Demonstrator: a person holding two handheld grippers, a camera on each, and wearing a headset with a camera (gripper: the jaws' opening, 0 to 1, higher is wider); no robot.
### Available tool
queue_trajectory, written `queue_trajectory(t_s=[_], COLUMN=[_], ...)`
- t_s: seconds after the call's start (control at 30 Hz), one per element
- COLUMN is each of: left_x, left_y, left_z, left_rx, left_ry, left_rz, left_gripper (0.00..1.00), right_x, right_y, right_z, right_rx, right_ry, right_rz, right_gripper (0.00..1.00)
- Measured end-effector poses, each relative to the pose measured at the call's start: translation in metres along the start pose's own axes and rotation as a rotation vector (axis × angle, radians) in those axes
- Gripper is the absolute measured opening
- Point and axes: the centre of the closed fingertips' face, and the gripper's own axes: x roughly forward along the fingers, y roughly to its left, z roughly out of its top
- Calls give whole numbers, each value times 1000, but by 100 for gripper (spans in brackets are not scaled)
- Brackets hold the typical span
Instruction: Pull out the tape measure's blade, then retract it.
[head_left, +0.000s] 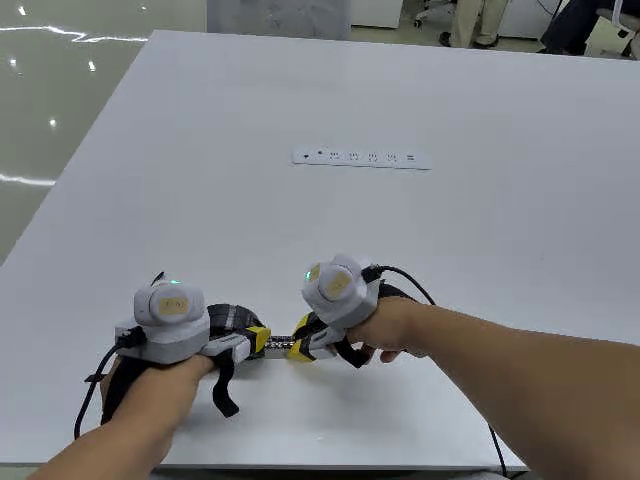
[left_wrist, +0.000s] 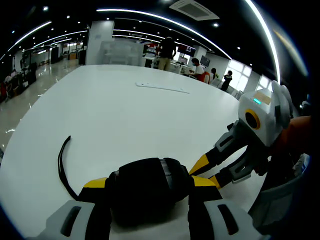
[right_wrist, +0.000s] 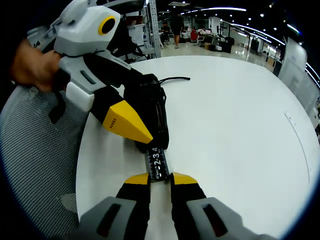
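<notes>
Big white table (head_left: 450, 250), with a power strip (head_left: 362, 157) lying flat way out in the middle. All the action is at the near edge.

The tape measure (left_wrist: 150, 192) sits on the table down there, a chunky black case. The left gripper (head_left: 255, 340) has its yellow tips squeezed in on either side of it. Just beside it, the right gripper (right_wrist: 159, 179) is closed flat on the end of the blade (right_wrist: 156, 164). Only a short bit of blade is out so far, and you can read 2, 3, 4 on it. A thin black cord (left_wrist: 62, 160) trails off the case onto the table.

Handling-wise, I'd guess the case is hard, fairly hefty and easy to hold by its wide sides, like it is now. The blade is the fussy part: thin, springy metal that's probably slick, and it'll want to snap back in. Pinching it flat near the tip looks right. I'd pull straight out so it doesn't kink, and let it back in slowly.
</notes>
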Motion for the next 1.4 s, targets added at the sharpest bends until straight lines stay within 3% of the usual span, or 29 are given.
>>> queue_trajectory(t_s=[0.23, 1.07, 1.17, 1.4], left_x=[1, 0, 0, 0], left_y=[0, 1, 1, 1], left_z=[0, 0, 0, 1], left_rx=[0, -7, -5, -3], left_ry=[-1, 1, 3, -1], left_rz=[2, 0, 1, 2], left_gripper=[58, 58, 58, 58], right_x=[3, 21, 22, 21], right_y=[0, 4, 5, 5], right_z=[4, 23, 22, 21], right_rx=[16, -54, -74, -62], right_ry=[-8, 10, 30, 14], right_rz=[4, 37, 44, 31], right_gripper=[14, 13, 13, 14])
